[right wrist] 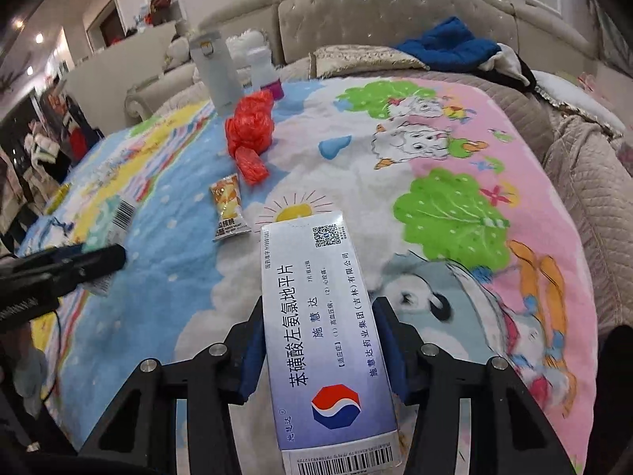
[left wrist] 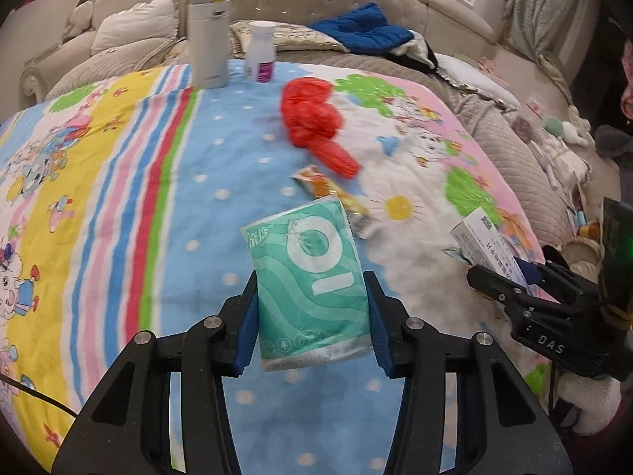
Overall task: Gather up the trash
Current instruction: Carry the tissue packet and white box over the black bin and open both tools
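Green and white, the tissue pack [left wrist: 312, 285] sits clamped between the blue pads of the left gripper [left wrist: 310, 297], held above the cartoon blanket [left wrist: 130, 166]. The right gripper [right wrist: 318, 340] is closed on a white medicine box [right wrist: 316, 316], its printed face up. On the blanket, the orange snack wrapper [right wrist: 228, 208] lies at about eleven o'clock from the box, and the crumpled red plastic bag [right wrist: 251, 134] lies beyond it, near twelve. A white flask [left wrist: 209, 37] and a small white bottle [left wrist: 261, 53] stand upright at the blanket's far edge, with a blue cloth [left wrist: 364, 29] on the bed behind.
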